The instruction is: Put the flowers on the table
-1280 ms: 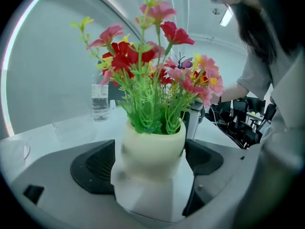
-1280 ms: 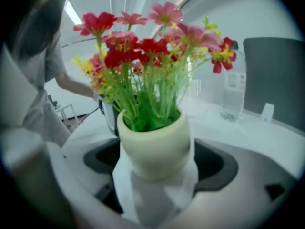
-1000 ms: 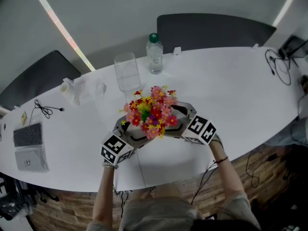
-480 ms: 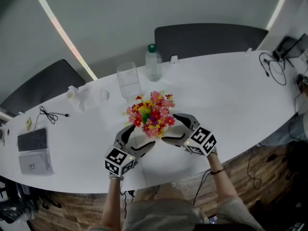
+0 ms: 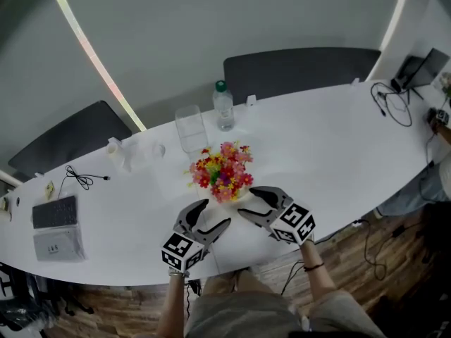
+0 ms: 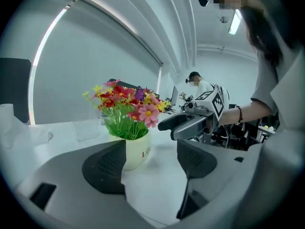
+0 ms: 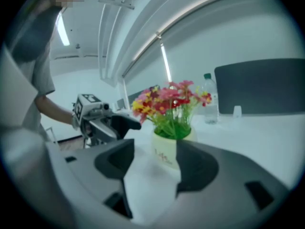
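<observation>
**While both claws close on nothing, the flowers stand placed**

Since the flowers (image 5: 220, 172) are seen upright in their pale pot (image 6: 136, 149) on the tabletop (image 5: 331, 146), just beyond both claws, the placing is judged done. The left claw (image 5: 215, 213) and right claw (image 5: 246, 201) are partly spread and closing, with nothing gripped and the pot untouched. Next, a retreat toward the near edge is called for, clear of the blooms.

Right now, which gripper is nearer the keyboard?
Left. The left gripper is right of the keyboard; the right gripper lies farther right, past the flowers. Both are closing, nothing between their jaws.
</observation>
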Available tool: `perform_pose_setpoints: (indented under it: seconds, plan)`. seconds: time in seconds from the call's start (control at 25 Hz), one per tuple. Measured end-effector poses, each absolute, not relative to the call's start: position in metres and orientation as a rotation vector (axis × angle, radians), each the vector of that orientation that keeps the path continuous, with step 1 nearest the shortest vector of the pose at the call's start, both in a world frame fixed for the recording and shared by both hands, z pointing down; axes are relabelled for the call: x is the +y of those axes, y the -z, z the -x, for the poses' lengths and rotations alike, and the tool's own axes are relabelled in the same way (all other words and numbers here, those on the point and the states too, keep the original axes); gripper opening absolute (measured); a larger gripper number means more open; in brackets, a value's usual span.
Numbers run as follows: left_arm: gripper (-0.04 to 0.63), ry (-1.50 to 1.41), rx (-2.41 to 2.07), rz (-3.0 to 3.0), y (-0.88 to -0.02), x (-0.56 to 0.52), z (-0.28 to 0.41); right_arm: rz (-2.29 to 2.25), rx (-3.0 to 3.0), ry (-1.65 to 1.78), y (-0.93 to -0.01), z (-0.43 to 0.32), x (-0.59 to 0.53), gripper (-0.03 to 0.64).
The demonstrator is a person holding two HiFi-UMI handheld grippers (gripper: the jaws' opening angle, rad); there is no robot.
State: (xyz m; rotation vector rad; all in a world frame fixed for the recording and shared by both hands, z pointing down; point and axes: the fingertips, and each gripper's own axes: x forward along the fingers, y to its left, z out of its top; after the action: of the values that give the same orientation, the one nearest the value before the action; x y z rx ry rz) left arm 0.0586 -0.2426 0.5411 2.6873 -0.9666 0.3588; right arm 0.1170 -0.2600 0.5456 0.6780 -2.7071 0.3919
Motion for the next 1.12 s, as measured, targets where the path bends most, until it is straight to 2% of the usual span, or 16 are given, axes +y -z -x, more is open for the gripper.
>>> perform_pose_setpoints:
  seconds: [0.16,0.56,0.68,1.12]
  plan:
    - [0.3,-0.362,-0.947,-2.707,-0.534,-0.232,-0.063,-0.687,-2.737,-0.413,-0.536,-0.113,-0.25,0.237]
    - [0.207,-0.308,-0.953,-2.737,-0.514,-0.212,-0.067,-0.698,-2.809,-0.425,-0.511,-0.106,-0.228,0.131]
    - [0.157,-0.295,-0.944,-2.753,-0.509,-0.207,-0.07,-0.703,-2.827,-0.424,-0.504,-0.104,-0.223,0.109]
    - [0.069,-0.288,-0.924,-2.792,-0.494,-0.198,-0.081,-0.694,-2.901,-0.438,-0.483,-0.1,-0.207,0.057]
